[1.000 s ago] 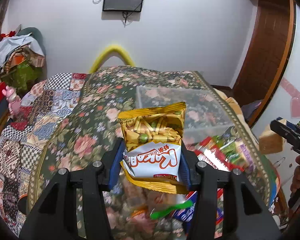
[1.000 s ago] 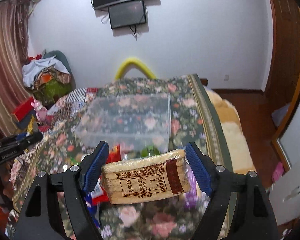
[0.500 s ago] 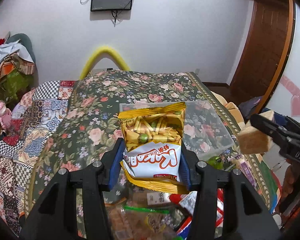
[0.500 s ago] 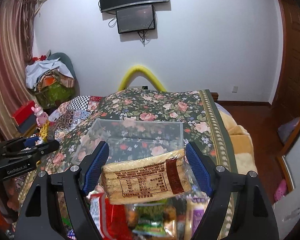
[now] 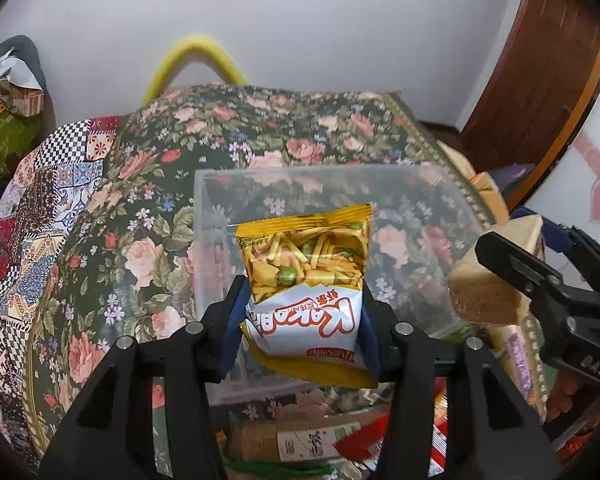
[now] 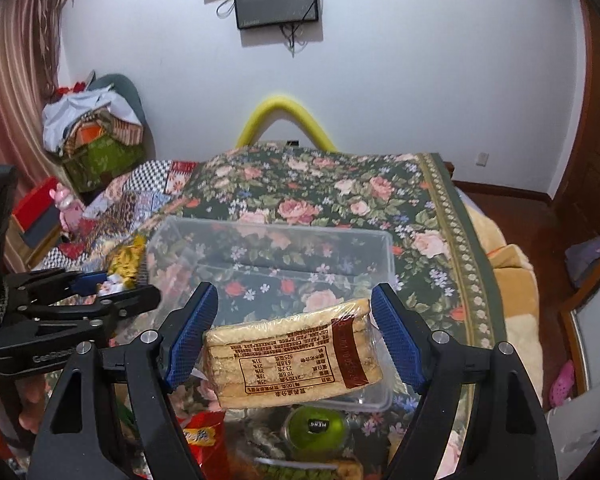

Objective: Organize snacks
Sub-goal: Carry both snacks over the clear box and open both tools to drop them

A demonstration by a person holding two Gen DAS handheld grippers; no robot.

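Note:
My left gripper (image 5: pixel 300 320) is shut on a yellow and white snack bag (image 5: pixel 306 280) and holds it over the near part of a clear plastic box (image 5: pixel 204 216) on the flowered bedspread. My right gripper (image 6: pixel 294 340) is shut on a clear-wrapped pack of pale biscuits (image 6: pixel 292 354), held over the near edge of the same box (image 6: pixel 386 240). The right gripper with its biscuit pack (image 5: pixel 492 280) shows at the right of the left wrist view. The left gripper (image 6: pixel 100 300) shows at the left of the right wrist view.
A pile of loose snack packets (image 5: pixel 312 436) lies on the bed in front of the box, with a red bag (image 6: pixel 204 436) and a green round item (image 6: pixel 314 426). A patchwork quilt (image 5: pixel 40 208) lies left. A wooden door (image 5: pixel 540 80) stands right.
Both grippers have moved forward with their snacks, from above the loose pile to over the clear box. The box now looks larger and nearer in both views.

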